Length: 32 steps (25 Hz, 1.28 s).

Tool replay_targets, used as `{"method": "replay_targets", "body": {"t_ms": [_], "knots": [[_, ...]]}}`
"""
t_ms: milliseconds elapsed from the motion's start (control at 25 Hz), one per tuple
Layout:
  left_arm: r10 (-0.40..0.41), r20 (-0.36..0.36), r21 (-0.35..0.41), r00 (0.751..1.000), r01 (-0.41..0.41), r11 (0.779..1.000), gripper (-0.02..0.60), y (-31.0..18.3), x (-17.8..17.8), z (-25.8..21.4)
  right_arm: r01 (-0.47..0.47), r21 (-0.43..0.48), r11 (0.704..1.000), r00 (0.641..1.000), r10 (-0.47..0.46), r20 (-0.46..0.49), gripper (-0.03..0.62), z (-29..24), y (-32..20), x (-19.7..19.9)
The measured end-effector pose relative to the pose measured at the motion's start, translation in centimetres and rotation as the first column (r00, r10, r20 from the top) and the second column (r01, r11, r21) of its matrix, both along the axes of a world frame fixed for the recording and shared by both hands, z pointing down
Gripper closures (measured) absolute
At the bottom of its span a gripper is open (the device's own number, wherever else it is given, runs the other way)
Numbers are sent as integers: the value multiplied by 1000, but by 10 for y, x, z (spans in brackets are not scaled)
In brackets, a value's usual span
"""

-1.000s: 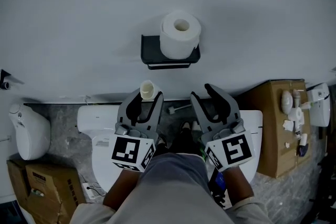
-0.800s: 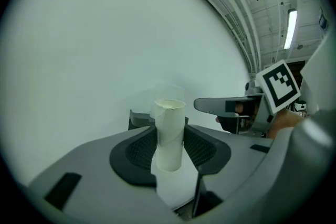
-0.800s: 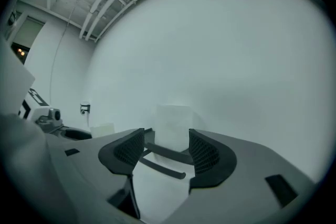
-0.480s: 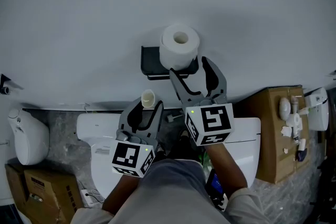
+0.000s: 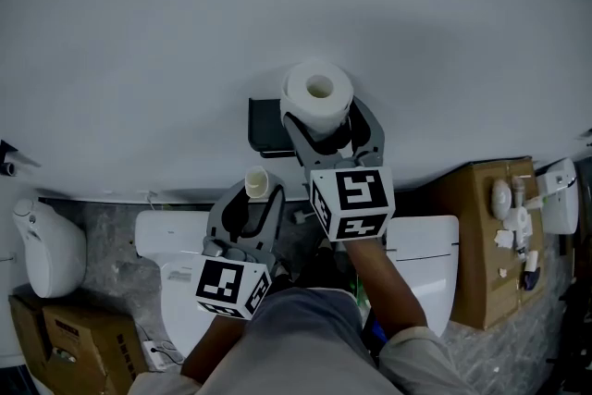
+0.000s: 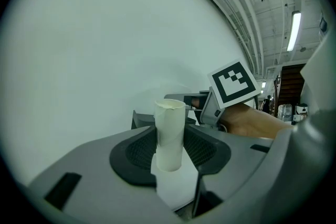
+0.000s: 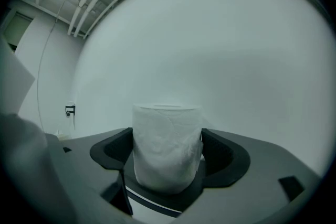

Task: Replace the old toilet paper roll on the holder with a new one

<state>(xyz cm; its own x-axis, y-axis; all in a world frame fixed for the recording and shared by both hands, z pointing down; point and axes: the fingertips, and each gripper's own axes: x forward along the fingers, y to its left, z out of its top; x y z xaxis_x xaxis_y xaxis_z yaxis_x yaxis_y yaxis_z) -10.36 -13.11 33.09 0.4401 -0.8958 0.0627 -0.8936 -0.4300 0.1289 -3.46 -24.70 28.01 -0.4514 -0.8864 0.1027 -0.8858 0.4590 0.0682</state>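
A full white toilet paper roll (image 5: 317, 95) stands upright on the black wall holder (image 5: 265, 116). My right gripper (image 5: 330, 122) reaches level to it, and its jaws are opening, one on each side of the roll (image 7: 167, 147), with no visible squeeze. Lower left, my left gripper (image 5: 255, 192) is shut on the old cardboard tube (image 5: 256, 181). That tube (image 6: 170, 134) stands upright between the pads with a scrap of paper still on it. The right gripper's marker cube (image 6: 234, 83) shows past it.
A white toilet (image 5: 180, 240) with its tank (image 5: 424, 240) sits below the holder. A cardboard box (image 5: 481, 231) with small white items on top stands at the right. At the left are a white fixture (image 5: 48, 240) and another box (image 5: 65, 342). The plain wall fills the rest.
My right gripper travelled from beside the left one up to the holder and widened its jaws around the new roll. The left gripper stayed put with the tube.
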Motion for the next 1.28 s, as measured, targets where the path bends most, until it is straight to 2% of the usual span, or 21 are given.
{"method": "replay_targets", "body": {"t_ms": [480, 840, 1080, 1280], "knots": [[-11, -20, -10, 1000, 11, 1000, 433, -9, -3, 2, 34, -17, 999, 999, -34, -14, 201, 1, -6, -2], [-1, -19, -1, 1000, 0, 1000, 433, -4, 7, -1, 55, -13, 998, 998, -54, 44, 201, -6, 5, 8], [6, -20, 3, 1000, -6, 1000, 433, -1, 7, -3, 67, -9, 998, 988, -65, 139, 203, -17, 15, 14], [24, -19, 8, 1000, -24, 1000, 433, 4, 16, -5, 62, -12, 998, 983, -59, 173, 203, -18, 24, 23]]}}
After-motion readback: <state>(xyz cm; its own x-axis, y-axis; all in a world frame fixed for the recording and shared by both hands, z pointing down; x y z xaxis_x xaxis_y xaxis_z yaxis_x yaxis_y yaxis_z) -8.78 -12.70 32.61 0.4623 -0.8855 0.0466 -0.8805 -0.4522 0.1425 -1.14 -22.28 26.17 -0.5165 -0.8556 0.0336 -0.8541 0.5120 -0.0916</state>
